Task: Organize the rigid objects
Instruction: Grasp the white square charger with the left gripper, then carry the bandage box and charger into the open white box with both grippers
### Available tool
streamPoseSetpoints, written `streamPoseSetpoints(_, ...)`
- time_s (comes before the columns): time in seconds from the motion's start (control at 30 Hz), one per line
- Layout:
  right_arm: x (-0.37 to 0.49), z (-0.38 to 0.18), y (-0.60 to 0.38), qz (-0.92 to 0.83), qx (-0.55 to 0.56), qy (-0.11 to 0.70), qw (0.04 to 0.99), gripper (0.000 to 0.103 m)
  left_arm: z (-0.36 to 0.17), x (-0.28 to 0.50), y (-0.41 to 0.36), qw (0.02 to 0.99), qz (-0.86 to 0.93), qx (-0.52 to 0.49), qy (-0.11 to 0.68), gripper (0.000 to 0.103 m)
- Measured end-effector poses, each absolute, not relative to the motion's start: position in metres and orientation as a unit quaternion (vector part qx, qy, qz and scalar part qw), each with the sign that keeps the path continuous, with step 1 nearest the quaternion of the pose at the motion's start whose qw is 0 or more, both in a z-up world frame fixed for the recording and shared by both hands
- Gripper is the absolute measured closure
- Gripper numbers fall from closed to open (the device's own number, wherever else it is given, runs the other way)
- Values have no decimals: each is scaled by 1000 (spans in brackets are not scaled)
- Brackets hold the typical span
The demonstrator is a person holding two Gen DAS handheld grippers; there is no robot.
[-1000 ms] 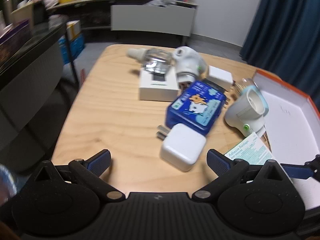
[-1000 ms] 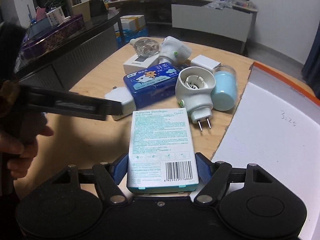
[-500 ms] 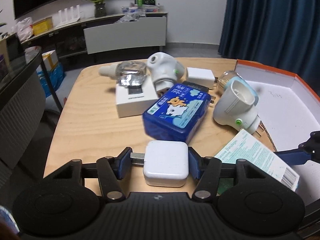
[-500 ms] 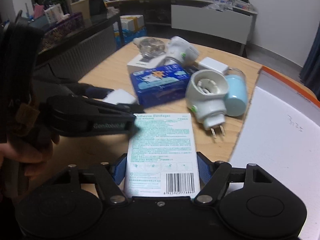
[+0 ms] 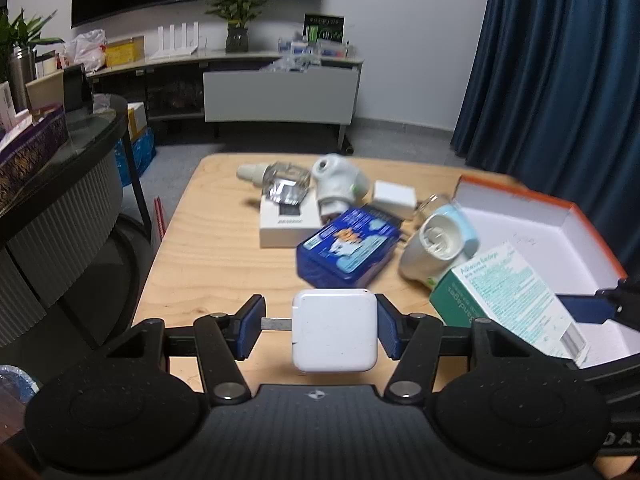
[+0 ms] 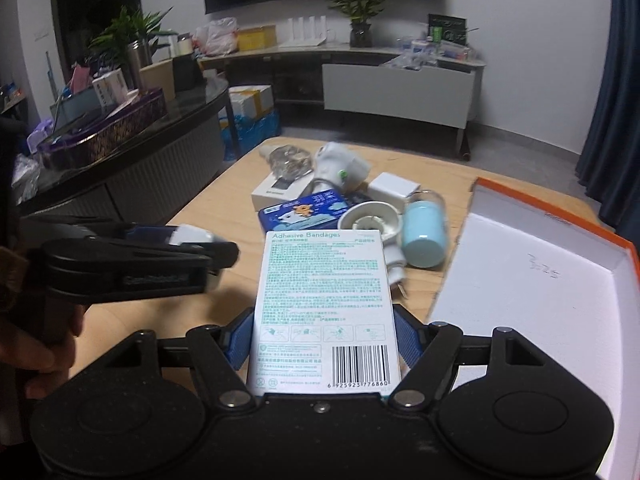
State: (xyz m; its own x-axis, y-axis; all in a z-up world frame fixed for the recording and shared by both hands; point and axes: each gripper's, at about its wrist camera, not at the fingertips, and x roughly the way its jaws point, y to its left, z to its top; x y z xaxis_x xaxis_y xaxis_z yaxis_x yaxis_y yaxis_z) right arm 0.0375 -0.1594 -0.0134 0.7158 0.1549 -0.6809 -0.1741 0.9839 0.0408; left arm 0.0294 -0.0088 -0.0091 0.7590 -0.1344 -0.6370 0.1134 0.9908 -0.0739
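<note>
We judged the biggest risk to lie with the open orange-rimmed box [image 5: 576,236], at about three o'clock on the worktop [image 5: 208,256]: both loads were lifted close together beside it, and the two tools could have knocked each other on the way in. The bandage box [image 6: 324,304] was the next worry. Our right gripper [image 6: 324,344] was clamped on its two long edges near the barcode end only, so most of the carton stuck out ahead and could have pivoted or slid free if swung quickly. The white charger [image 5: 335,330] seemed likelier to twist: our left gripper [image 5: 320,330] was closed on it with one pad flat on its side and the other bearing on its metal prongs, a narrow, slippery contact.

The carton looked flat, white with green print, its cardboard a little soft. The charger was a small rounded white cube, smooth and hard, held clear of the worktop at six o'clock. The clutter near twelve o'clock, among it a blue tin [image 5: 348,246] and a plug-in unit [image 5: 432,248], lay untouched.
</note>
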Motion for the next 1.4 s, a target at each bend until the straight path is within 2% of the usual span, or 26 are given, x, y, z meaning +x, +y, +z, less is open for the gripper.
streamPoseSetpoints(0.63, -16, 8, -247, -25, 42, 337, 940, 19, 12, 12, -68, 939, -125, -14, 321, 45)
streamPoseSetpoints(1.4, -22, 12, -301, -90, 84, 313, 942, 19, 15, 36, -137, 927, -192, 5, 324, 45)
